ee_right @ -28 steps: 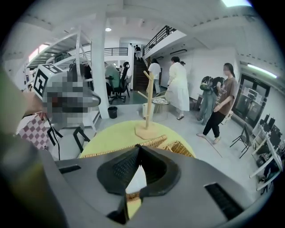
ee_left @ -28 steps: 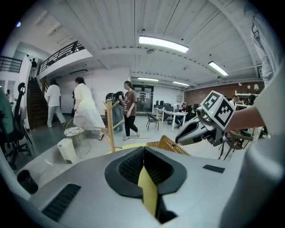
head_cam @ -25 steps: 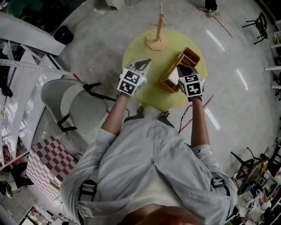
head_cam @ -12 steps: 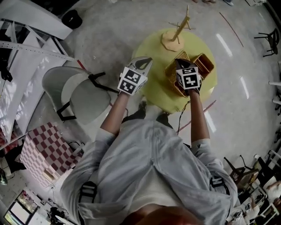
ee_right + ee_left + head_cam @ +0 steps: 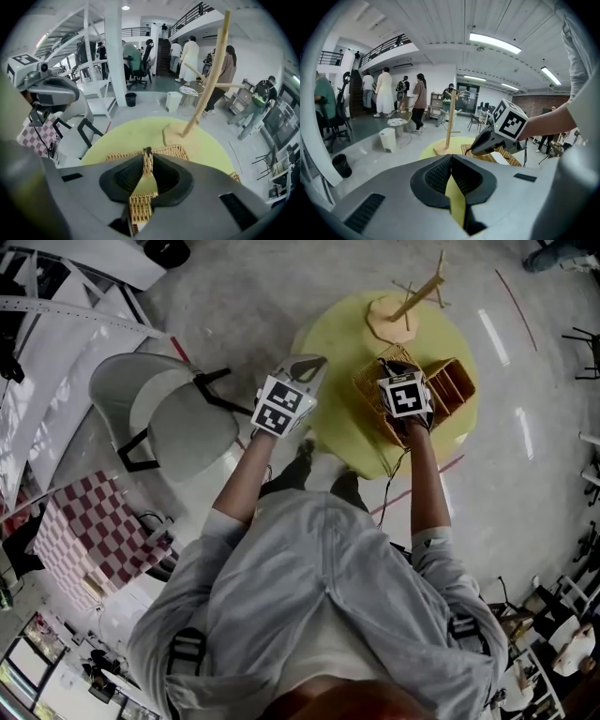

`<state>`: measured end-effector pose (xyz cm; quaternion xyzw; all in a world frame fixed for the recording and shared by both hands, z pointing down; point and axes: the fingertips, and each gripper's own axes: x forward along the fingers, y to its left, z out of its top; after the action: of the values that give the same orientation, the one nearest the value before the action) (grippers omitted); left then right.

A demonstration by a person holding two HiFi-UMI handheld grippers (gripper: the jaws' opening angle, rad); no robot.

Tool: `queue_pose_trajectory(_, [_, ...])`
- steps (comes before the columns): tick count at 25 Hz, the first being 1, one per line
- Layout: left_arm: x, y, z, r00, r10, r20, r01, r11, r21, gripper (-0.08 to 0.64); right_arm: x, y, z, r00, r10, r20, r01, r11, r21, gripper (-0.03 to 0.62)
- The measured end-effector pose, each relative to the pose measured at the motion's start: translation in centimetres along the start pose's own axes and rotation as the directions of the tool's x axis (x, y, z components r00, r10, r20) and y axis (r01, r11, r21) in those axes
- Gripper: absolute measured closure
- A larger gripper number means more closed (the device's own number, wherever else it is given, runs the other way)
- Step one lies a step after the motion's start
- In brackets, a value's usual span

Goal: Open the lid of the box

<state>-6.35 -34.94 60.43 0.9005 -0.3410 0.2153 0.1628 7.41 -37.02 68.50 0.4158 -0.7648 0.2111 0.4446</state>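
Looking down from the head view, the box sits on the right side of the round yellow table. Its compartments are showing, and its woven lid is swung out to the left of it. The right gripper is down over that lid. The left gripper hangs off the table's near-left edge, and a wooden stand rises just behind the box.

In the left gripper view the jaws are pressed together on nothing, aimed across at the other gripper and the wicker.

In the right gripper view the jaws have just been opening. They stand a little apart, with the lid's woven rim in the gap, and it doesn't look pinched.

I'd say the lid is as good as open. To finish well, spread the jaws fully clear of the weave, then draw straight back so nothing snags and drags the lid shut.
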Motion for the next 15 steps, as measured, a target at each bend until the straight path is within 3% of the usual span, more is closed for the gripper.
queue_pose_trajectory(5, [-0.1, -0.3, 0.3, 1.0, 0.0, 0.002, 0.0, 1.0, 0.003, 0.531, -0.9, 0.1, -0.1, 1.0, -0.001, 0.013, 0.001, 1.0, 0.009, 0.489])
queue_pose_trajectory(10, [0.4, -2.3, 1.9, 0.999, -0.015, 0.029, 0.014, 1.0, 0.024, 0.531, -4.5, -0.9, -0.5, 0.995, -0.044, 0.092, 0.042, 0.999, 0.03, 0.497])
queue_pose_trajectory(15, [1.5, -4.9, 5.9, 0.996, -0.049, 0.08, 0.043, 0.996, 0.08, 0.531, -10.5, -4.0, 0.8, 0.959, -0.145, 0.244, 0.124, 0.987, 0.1, 0.554])
